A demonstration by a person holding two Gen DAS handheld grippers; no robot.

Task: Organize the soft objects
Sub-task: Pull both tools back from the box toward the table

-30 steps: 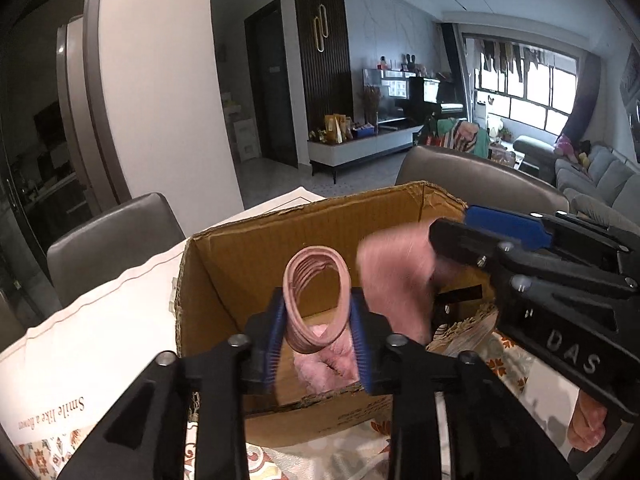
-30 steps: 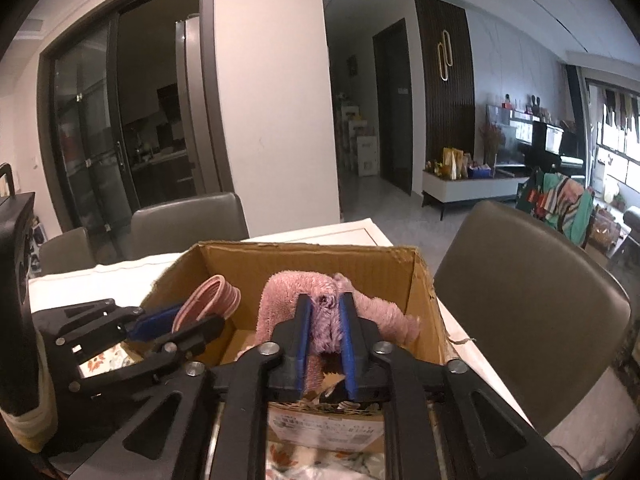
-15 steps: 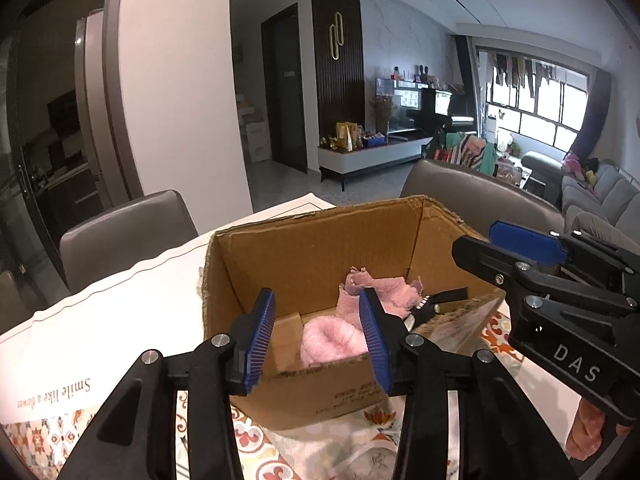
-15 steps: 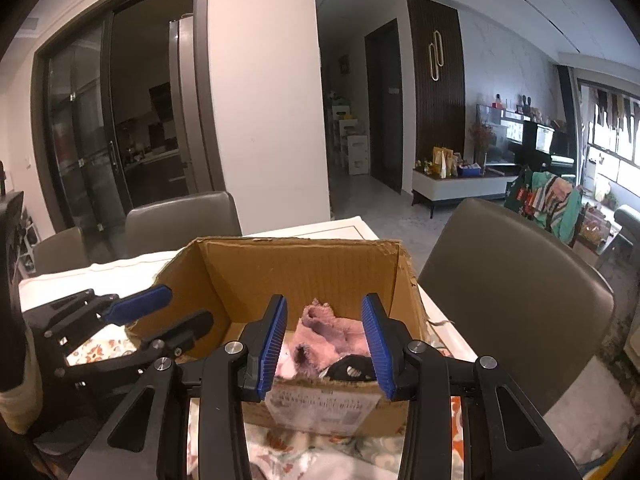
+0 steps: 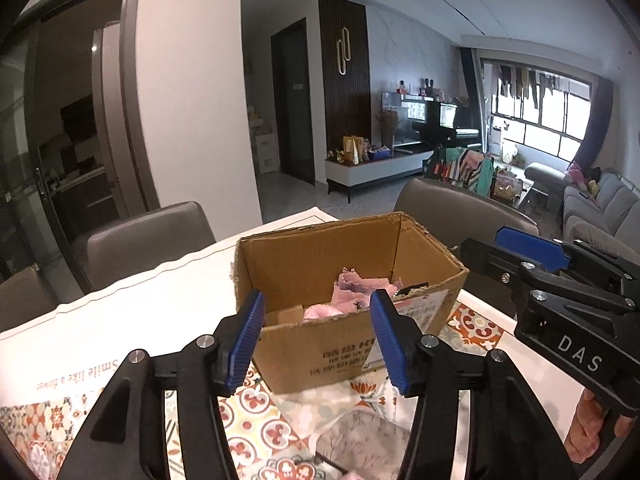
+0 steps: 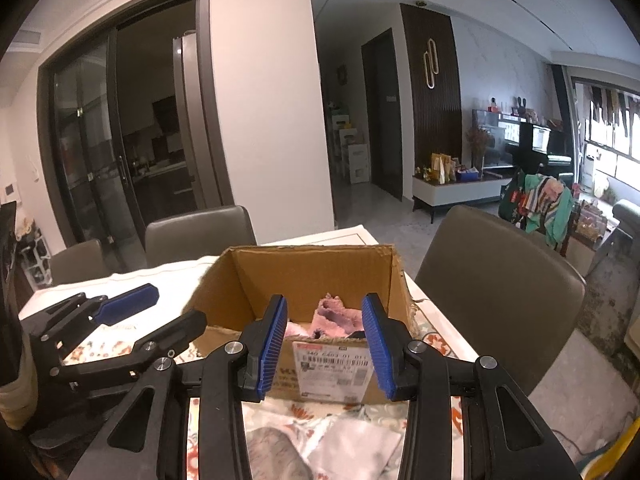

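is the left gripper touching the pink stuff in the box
Apart. In the left wrist view the left gripper hangs in front of the cardboard box, nothing between its opening fingers; the pink cloth lies inside, beyond them.

Daylit, fisheye-warped edges, maybe sl. soft

My left gripper point(image 5: 316, 338) hangs in front of the cardboard box point(image 5: 340, 344), jaws opening, nothing between the blue pads point(image 5: 246, 344). Inside the box lie a pink cloth point(image 5: 360, 290) and a paler pink roll point(image 5: 322, 313). The box sits on a patterned tablecloth point(image 5: 256, 420). The right gripper point(image 5: 560, 280) is at the frame's right, just beside the box; its state I cannot tell.
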